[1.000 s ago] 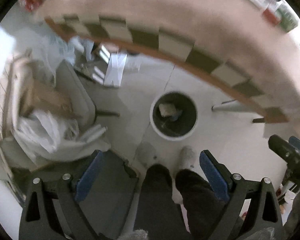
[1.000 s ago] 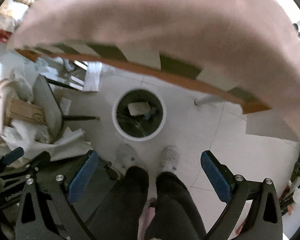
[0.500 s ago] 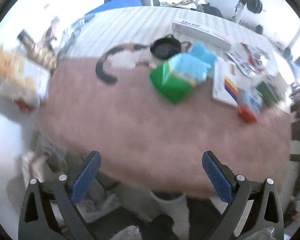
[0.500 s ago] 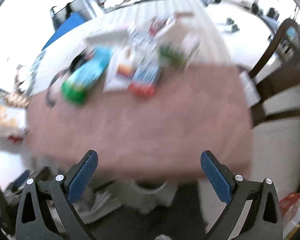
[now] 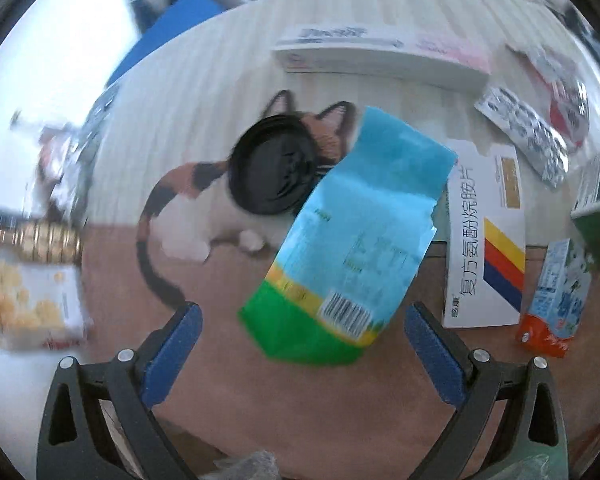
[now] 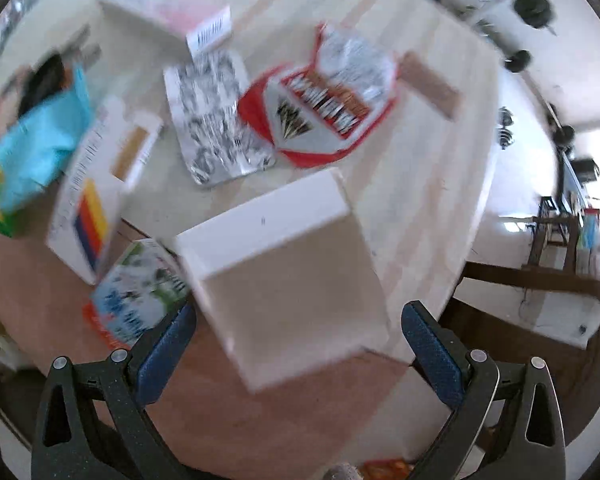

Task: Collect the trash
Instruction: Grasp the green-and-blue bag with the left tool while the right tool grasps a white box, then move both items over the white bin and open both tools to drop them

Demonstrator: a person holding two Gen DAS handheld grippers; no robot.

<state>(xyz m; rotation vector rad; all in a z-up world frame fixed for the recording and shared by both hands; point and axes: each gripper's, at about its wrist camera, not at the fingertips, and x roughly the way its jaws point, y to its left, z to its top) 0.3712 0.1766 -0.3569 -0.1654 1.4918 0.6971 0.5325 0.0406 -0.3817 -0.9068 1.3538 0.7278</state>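
My left gripper (image 5: 300, 354) is open and empty, just above the near end of a blue and green bag (image 5: 352, 240) lying on the table. A black lid (image 5: 274, 166) lies behind the bag. My right gripper (image 6: 298, 348) is open and empty, with a white box (image 6: 284, 272) between its fingers (image 6: 164, 354), not gripped. Around it lie a small carton (image 6: 140, 292), a striped medicine box (image 6: 96, 196), a foil blister sheet (image 6: 216, 120) and a red wrapper (image 6: 324, 104).
The table (image 5: 300, 400) has a pink cloth with a cat picture (image 5: 172, 184). A long white box (image 5: 380, 52) lies at the back. Snack packs (image 5: 24, 304) sit at the left edge. A dark wooden chair (image 6: 540, 320) stands right of the table.
Both grippers rose from over the floor bin, up past the table edge, and now hover low over the table's litter. Both stayed open.
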